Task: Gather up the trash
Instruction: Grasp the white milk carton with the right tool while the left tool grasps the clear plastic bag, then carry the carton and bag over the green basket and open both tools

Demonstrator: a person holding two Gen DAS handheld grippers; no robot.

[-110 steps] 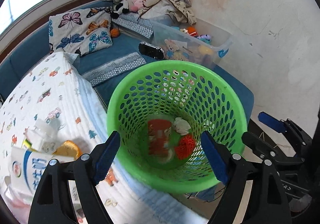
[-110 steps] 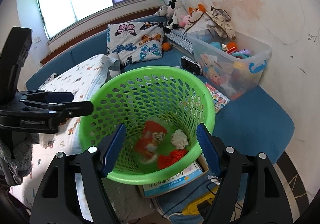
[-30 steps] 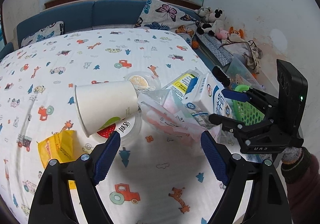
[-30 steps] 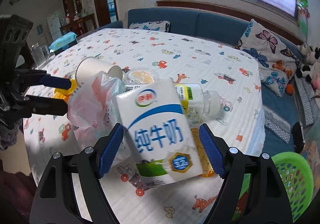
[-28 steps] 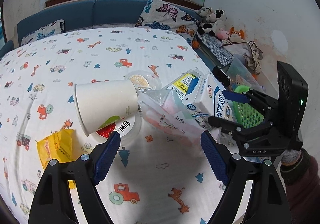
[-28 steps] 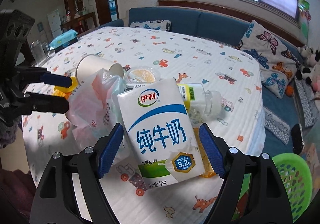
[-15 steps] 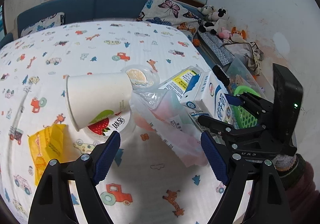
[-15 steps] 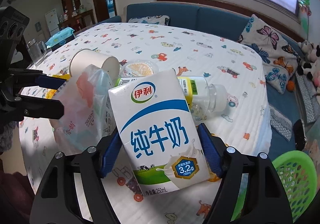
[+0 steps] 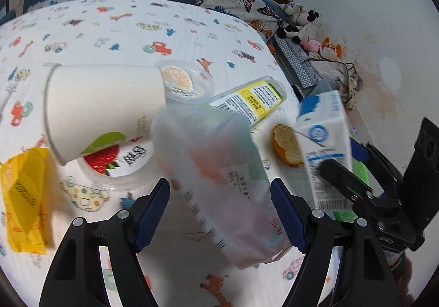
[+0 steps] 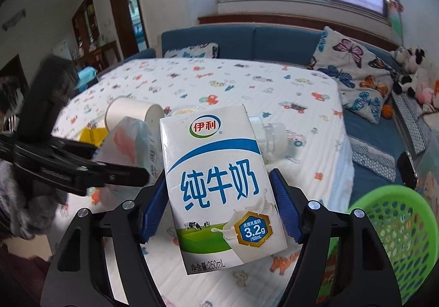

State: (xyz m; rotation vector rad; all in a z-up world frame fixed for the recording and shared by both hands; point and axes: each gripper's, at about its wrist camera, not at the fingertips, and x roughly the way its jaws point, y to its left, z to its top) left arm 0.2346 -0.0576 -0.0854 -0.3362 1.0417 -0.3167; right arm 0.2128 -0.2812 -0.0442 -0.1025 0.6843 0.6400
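Note:
My right gripper (image 10: 219, 205) is shut on a white and blue milk carton (image 10: 219, 186), held upright above the table; the carton also shows in the left wrist view (image 9: 325, 147). My left gripper (image 9: 221, 213) straddles a crumpled translucent plastic bag (image 9: 219, 180); its pads stand at the bag's sides, and the bag is lifted off the cloth. On the table lie a white paper cup (image 9: 101, 106), a clear bottle with a yellow label (image 9: 252, 101), a round strawberry lid (image 9: 115, 161), a yellow wrapper (image 9: 24, 197) and an orange peel (image 9: 286, 145).
The green perforated basket (image 10: 395, 227) stands off the table's right edge, low at the right. A blue sofa with butterfly cushions (image 10: 354, 65) and plush toys (image 9: 301, 18) lies behind. The table has a printed white cloth (image 9: 115, 21).
My right gripper has closed onto the milk carton and lifted it. My left gripper has moved in around the plastic bag, which has risen off the cloth. Earlier both grippers were over the basket.

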